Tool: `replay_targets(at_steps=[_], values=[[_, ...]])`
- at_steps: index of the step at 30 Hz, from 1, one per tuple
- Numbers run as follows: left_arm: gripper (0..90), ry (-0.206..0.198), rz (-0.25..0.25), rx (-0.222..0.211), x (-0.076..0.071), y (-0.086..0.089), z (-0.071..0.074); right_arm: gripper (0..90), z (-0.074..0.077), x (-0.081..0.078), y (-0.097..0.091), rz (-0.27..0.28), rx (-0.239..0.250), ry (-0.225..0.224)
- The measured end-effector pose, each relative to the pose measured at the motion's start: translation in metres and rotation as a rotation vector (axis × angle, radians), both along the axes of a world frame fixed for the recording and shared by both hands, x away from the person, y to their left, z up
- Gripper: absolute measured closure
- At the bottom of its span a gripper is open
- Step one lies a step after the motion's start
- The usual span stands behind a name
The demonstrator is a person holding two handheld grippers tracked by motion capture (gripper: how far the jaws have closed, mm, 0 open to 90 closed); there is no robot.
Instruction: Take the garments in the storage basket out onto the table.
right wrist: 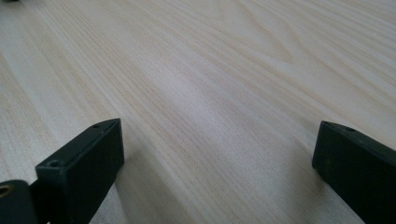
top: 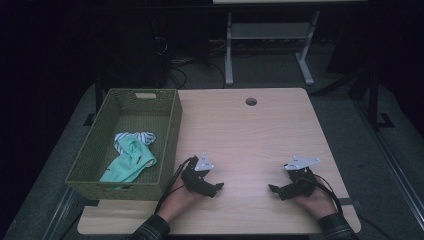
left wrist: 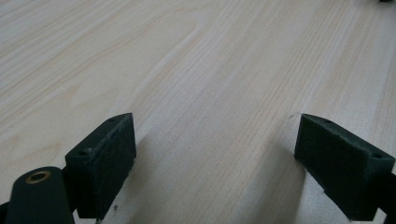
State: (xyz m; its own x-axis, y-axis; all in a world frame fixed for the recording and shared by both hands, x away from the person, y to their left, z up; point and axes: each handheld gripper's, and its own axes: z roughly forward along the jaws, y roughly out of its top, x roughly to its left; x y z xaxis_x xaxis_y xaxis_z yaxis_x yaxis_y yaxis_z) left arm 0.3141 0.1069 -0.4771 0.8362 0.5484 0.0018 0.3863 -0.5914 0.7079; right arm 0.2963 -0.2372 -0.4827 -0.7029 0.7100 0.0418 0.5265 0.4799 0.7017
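1. I am resting my left claw (top: 218,187) on the table (top: 250,135) near its front edge, left of the middle. Its jaws are standing wide apart with nothing between them, only bare wood grain in the left gripper view (left wrist: 215,135).
2. I am holding my right claw (top: 273,189) the same way near the front edge, toward the front right corner, released and gripping nothing; its own view (right wrist: 219,154) is showing plain wood between the jaws. The two claws are pointing toward each other, well apart.
3. The things nearest to me are lying in the green basket (top: 172,131), which is sitting at the table's left edge and partly overhanging it. Inside, a mint green cloth (top: 131,162) is spreading toward the basket's front wall, and a striped cloth (top: 131,138) is lying just behind it, touching it.
4. What could go wrong, as I am judging it: reaching in with the left claw, I could be catching a jaw on the basket's near right wall and nudging the basket farther off the left edge, since it looks lightly seated.
5. The two cloths are overlapping, so a pinch on one could be dragging the other along with it.
6. The trailing cable (top: 172,185) beside my left hand is lying close to the basket's front corner and could be snagging there as I am moving across.
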Motion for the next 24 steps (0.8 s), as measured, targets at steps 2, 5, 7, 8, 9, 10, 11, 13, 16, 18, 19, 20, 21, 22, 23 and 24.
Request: replay_targets(at_steps=[2, 5, 7, 8, 9, 10, 11, 13, 16, 18, 19, 20, 21, 22, 23, 24], values=[[11.9, 0.005, 0.001, 0.002, 0.0, -0.001, 0.0, 1.9, 0.0, 0.0, 0.0, -0.001, 0.0, 0.0], [11.9, 0.008, -0.001, 0.008, 0.001, -0.001, 0.001, 1.9, 0.0, 0.0, 0.0, -0.001, 0.0, -0.001], [12.0, 0.011, -0.003, 0.015, 0.001, -0.002, 0.002, 2.0, 0.0, 0.0, 0.0, 0.0, 0.0, 0.0], [12.0, 0.015, -0.002, 0.019, 0.002, -0.002, 0.002, 2.0, 0.0, 0.0, 0.0, 0.0, 0.0, -0.001], [12.0, 0.016, -0.003, 0.026, 0.002, -0.003, 0.003, 1.9, 0.0, 0.0, 0.0, 0.0, 0.0, 0.0], [12.4, 0.023, -0.003, 0.033, 0.003, -0.003, 0.004, 2.0, 0.0, 0.0, 0.0, 0.0, 0.0, -0.001], [12.6, 0.023, -0.003, 0.033, 0.003, -0.003, 0.004, 2.0, 0.0, 0.0, 0.0, 0.0, 0.001, 0.0], [12.9, 0.025, -0.003, 0.039, 0.003, -0.003, 0.004, 2.0, 0.0, 0.0, 0.0, -0.001, 0.001, -0.001], [12.9, 0.033, -0.004, 0.036, 0.003, -0.003, 0.005, 2.0, 0.0, 0.0, 0.0, 0.0, 0.001, 0.0], [12.9, 0.035, -0.006, 0.035, 0.002, -0.003, 0.006, 2.0, 0.0, 0.0, 0.0, -0.002, 0.003, -0.001], [12.9, 0.04, -0.008, 0.039, 0.002, -0.003, 0.006, 2.0, 0.0, 0.0, 0.0, -0.001, 0.002, -0.001], [12.9, 0.041, -0.01, 0.037, 0.003, -0.003, 0.008, 2.0, 0.0, 0.0, 0.0, -0.001, 0.002, -0.001], [12.9, 0.038, -0.011, 0.039, 0.003, -0.003, 0.009, 2.0, 0.0, 0.0, 0.0, -0.001, 0.001, -0.001], [12.9, 0.036, -0.011, 0.038, 0.003, -0.004, 0.01, 2.0, 0.0, 0.0, 0.0, 0.0, -0.001, 0.0], [12.9, 0.036, -0.011, 0.038, 0.003, -0.004, 0.01, 2.0, 0.0, 0.0, 0.0, 0.0, -0.001, 0.0], [12.9, 0.035, -0.014, 0.039, 0.003, -0.003, 0.012, 2.0, 0.0, 0.0, 0.0, -0.001, 0.003, -0.002]])
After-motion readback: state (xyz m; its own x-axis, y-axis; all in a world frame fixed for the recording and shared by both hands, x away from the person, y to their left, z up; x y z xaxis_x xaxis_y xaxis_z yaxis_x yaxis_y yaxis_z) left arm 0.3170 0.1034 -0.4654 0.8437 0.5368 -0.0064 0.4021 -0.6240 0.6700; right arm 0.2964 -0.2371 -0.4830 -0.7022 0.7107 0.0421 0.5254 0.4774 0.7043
